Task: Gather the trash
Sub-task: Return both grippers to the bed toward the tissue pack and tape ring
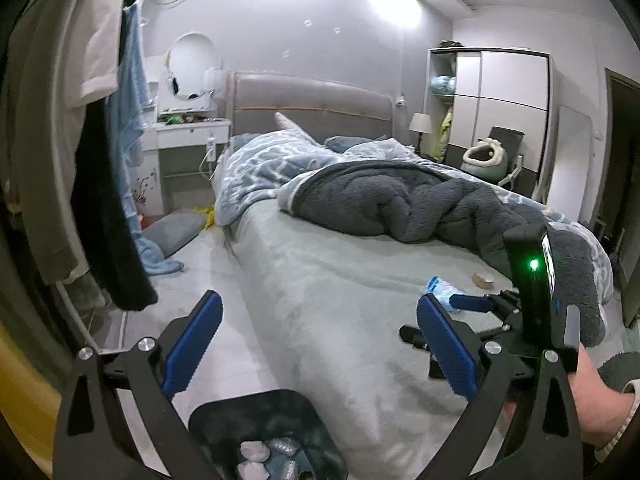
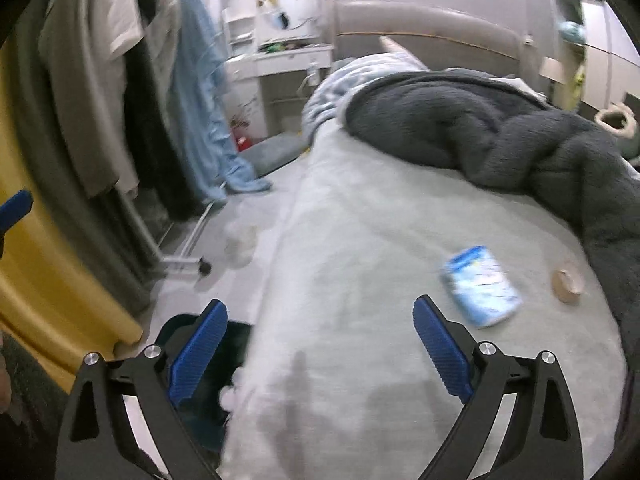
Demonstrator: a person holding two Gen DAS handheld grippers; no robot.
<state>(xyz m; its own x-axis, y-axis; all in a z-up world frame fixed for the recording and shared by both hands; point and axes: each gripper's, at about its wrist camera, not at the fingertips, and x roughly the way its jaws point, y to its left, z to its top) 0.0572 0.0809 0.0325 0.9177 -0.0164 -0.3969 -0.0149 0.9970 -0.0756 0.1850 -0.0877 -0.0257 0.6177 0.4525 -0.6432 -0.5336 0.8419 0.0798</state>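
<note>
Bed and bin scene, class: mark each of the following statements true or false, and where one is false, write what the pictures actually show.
1. The blue and white packet lies on the bed sheet. True.
2. The right gripper is clamped on the packet. False: its jaws are open and empty, the packet lying ahead of them.
3. The bin on the floor beside the bed already holds crumpled pieces. True.
4. The roll of tape sits inside the bin. False: it lies on the sheet, to the right of the packet.
5. The left gripper holds a tissue. False: its jaws are open with nothing between them.
6. A dark grey blanket is bunched on the bed. True.
</note>
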